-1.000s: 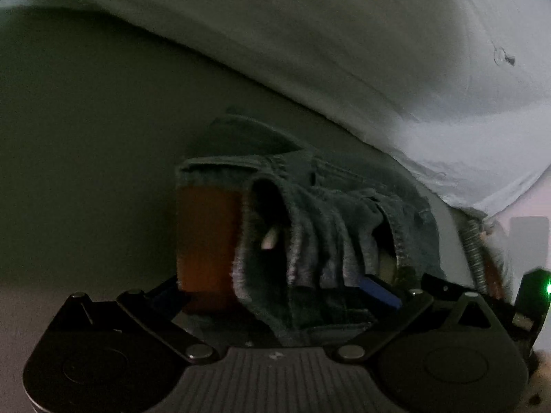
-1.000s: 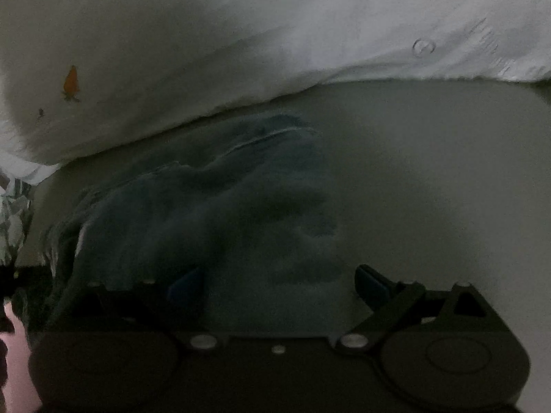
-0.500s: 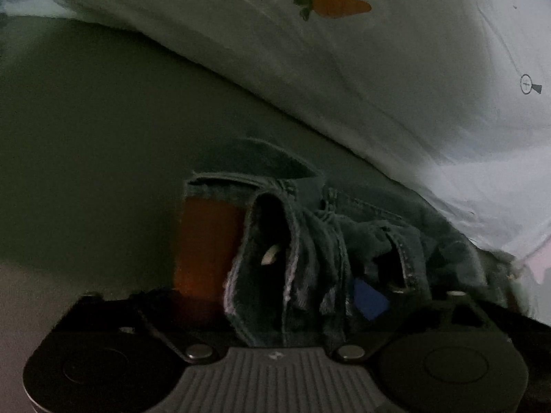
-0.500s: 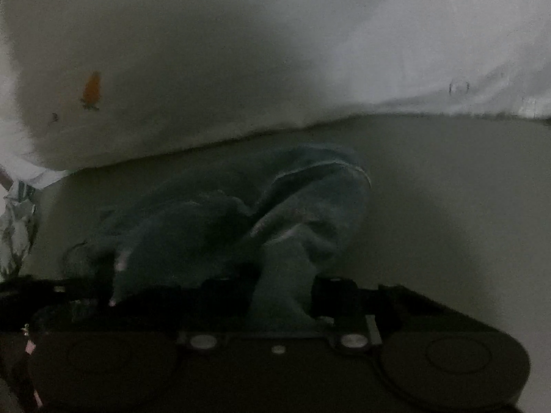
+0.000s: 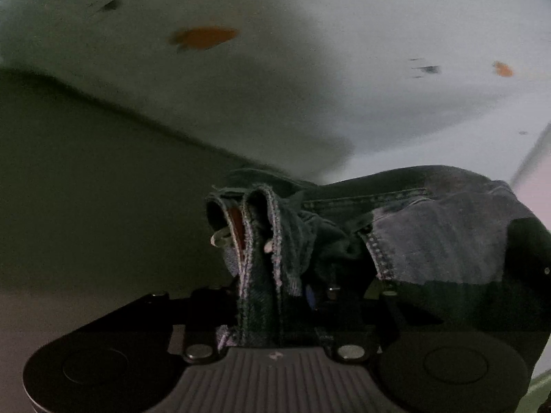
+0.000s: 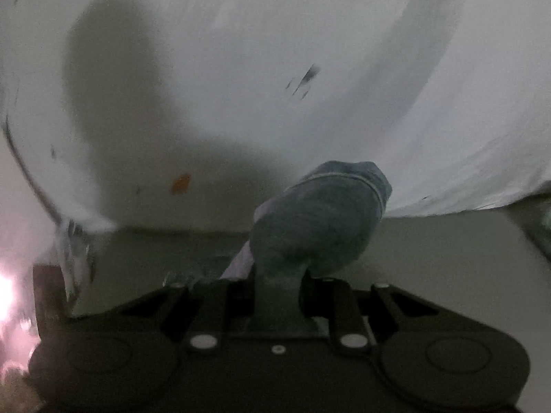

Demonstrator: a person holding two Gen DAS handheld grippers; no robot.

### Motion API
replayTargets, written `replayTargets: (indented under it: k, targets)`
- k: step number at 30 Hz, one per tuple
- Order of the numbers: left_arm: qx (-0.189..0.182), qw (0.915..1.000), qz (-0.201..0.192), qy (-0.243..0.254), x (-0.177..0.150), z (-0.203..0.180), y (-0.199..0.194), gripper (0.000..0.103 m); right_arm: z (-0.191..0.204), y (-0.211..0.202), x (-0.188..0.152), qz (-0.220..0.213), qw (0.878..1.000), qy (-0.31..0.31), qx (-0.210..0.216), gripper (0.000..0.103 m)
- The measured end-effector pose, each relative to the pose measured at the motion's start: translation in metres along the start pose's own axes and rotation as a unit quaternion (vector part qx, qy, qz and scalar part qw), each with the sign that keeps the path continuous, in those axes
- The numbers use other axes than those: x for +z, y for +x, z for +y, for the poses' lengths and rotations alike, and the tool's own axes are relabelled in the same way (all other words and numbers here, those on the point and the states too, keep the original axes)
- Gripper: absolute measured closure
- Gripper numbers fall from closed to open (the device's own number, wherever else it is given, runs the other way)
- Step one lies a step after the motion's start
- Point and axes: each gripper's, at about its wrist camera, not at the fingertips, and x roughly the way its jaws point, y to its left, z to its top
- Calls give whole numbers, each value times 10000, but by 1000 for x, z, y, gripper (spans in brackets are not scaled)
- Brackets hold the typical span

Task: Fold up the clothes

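Observation:
A pair of blue denim jeans [image 5: 430, 234] is bunched up in the left wrist view, its waistband with an orange-brown label [image 5: 237, 227] standing upright between the fingers. My left gripper [image 5: 268, 296] is shut on that waistband. In the right wrist view my right gripper [image 6: 277, 292] is shut on another part of the jeans [image 6: 323, 216], which bulges up in a rounded lump above the fingers. Both grippers hold the denim lifted off the grey surface [image 6: 447, 265].
A white sheet with small orange carrot prints [image 5: 203, 38] fills the upper part of both views and also shows in the right wrist view [image 6: 275, 69]. The grey surface [image 5: 86, 189] lies under it. A bright pinkish area [image 6: 13, 296] sits at the right wrist view's lower left.
Both grippers have closed on the jeans and lifted them. The denim has bunched up between the fingers, and the white sheet now fills more of each view.

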Motion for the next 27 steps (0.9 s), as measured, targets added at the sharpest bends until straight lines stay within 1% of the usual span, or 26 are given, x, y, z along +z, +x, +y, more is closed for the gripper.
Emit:
replayTargets:
  k: [3,5,7,9,11,14,17,19,20,22,23,24,26,27]
  targets:
    - [-364,9991,-39,230,6,-35,0,69,-16,-39,5,-375,9989,143,-223,83]
    - [-571,9959,-87,694,11,-71,5,69,-30,-64,8,-639,9970,262,-348,83]
    - [-707,9901,-197,1199,18,-109,10,69,-51,-88,13,-940,9934,399,-513,83]
    - [-932,9845,-234,1467,28,-148,17,70,-72,-109,19,-1269,9877,560,-719,83]
    - [-1205,9790,-222,1629,39,-188,29,70,-98,-132,25,-1615,9804,730,-863,83]
    - [-1475,9689,-309,1960,50,-253,50,70,-146,-157,35,-2135,9671,949,-1006,83]
    - [-1670,9577,-392,2311,52,-328,75,70,-199,-181,47,-2633,9513,1168,-1097,83]
    - [-1778,9484,-412,2593,55,-376,93,70,-235,-194,53,-2946,9392,1314,-1173,83]
    - [-1822,9419,-445,2786,59,-406,107,70,-254,-199,54,-3091,9329,1387,-1222,83]
    - [-1891,9289,-472,3148,61,-459,136,69,-303,-207,54,-3331,9161,1724,-1419,82]
    - [-1880,9197,-470,3415,59,-490,157,68,-330,-205,48,-3286,9094,2038,-1532,82]
    - [-1810,9117,-431,3662,55,-517,180,64,-357,-201,41,-3210,9020,2374,-1645,79]
    - [-1577,9009,-205,4038,40,-556,230,57,-410,-192,26,-3045,8834,3035,-1865,57]
    - [-1393,8945,-62,4247,28,-571,260,49,-437,-188,19,-2956,8723,3359,-1971,33]
